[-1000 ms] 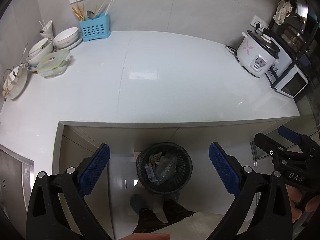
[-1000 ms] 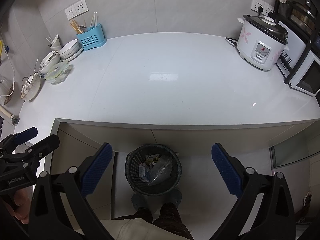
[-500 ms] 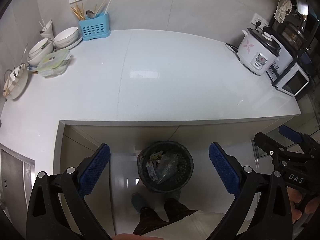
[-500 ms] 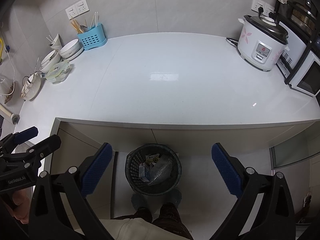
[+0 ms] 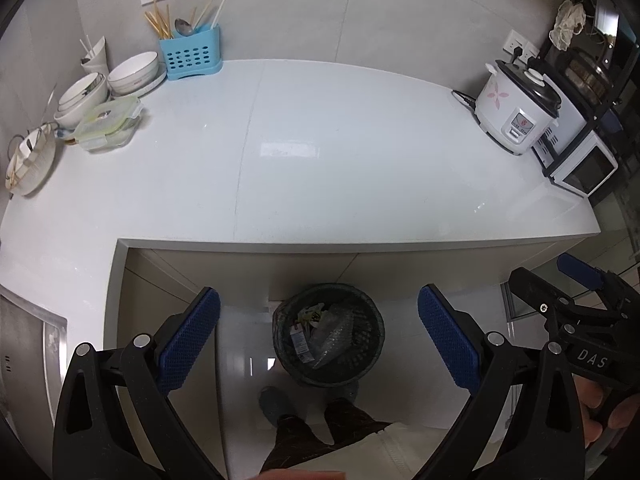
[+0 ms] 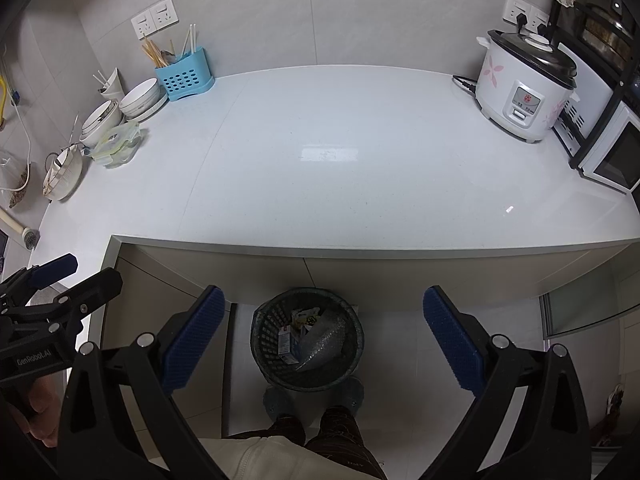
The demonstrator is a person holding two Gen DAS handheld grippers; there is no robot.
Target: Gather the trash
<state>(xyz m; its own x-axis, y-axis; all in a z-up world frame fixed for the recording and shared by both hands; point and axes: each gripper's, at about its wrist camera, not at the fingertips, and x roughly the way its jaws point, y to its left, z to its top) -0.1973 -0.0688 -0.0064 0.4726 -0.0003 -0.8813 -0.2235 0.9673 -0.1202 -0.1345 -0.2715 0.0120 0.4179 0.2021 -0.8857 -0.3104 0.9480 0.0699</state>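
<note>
While both hover above bin [image 5: 329, 338] | left hand-held gripper [image 5: 319, 332] wide open, empty | right hand-held gripper [image 6: 323, 334] likewise

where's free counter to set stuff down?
The counter is bare across its middle, from the blue utensil holder to the rice cooker. The left end is crowded: bowls and a lidded container. Both tools, left and right, are open.
</note>
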